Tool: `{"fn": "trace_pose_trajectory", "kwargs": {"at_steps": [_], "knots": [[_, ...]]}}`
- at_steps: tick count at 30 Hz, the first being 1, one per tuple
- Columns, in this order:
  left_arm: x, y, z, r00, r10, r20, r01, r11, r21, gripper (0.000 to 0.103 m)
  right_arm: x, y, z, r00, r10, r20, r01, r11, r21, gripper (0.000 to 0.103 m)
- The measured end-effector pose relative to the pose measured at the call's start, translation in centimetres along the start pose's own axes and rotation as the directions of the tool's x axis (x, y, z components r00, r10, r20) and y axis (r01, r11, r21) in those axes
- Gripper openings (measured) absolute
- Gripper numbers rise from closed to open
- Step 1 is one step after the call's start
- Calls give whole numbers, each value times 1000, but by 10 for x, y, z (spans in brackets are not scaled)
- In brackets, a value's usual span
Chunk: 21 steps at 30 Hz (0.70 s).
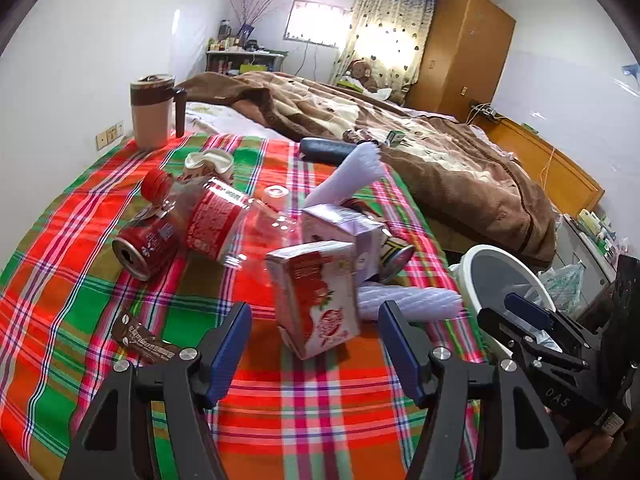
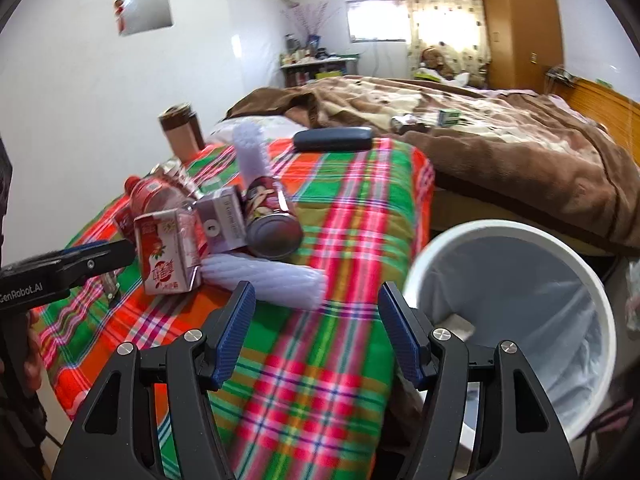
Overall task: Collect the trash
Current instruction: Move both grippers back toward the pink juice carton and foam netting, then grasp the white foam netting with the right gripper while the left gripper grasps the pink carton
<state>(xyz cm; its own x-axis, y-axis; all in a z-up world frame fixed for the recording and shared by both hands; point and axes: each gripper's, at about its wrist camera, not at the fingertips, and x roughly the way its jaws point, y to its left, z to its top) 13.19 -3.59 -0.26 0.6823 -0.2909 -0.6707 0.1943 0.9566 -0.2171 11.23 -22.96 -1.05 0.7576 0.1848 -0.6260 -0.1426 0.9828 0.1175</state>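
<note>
Left gripper [image 1: 314, 344] jaws about half open, empty; red milk carton [image 1: 316, 296] stands just ahead between them, long axis upright, tilted slightly. Left is the nearer hand. Right gripper [image 2: 316, 320] jaws also open, empty, over the plaid desk [image 2: 320, 380], white bin [image 2: 420, 264] just beside its right jaw. Carton's far side hidden; right view is motion-blurred

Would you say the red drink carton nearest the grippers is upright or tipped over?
Upright: the red drink carton stands on its base on the plaid cloth.
</note>
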Motion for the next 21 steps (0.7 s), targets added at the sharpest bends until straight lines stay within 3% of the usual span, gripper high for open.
{"fn": "trace_pose_trajectory", "kwargs": {"at_steps": [10, 15, 21], "knots": [[19, 4, 12, 999, -27, -25, 26, 999, -21, 66, 28, 18, 10, 998, 32, -53, -39, 990, -133, 65], [28, -1, 19, 998, -59, -35, 58, 998, -27, 72, 44, 26, 12, 993, 48, -111, -70, 978, -196, 65], [41, -2, 24, 997, -50, -53, 49, 998, -32, 72, 51, 26, 8, 985, 64, -159, -96, 975, -201, 65]]}}
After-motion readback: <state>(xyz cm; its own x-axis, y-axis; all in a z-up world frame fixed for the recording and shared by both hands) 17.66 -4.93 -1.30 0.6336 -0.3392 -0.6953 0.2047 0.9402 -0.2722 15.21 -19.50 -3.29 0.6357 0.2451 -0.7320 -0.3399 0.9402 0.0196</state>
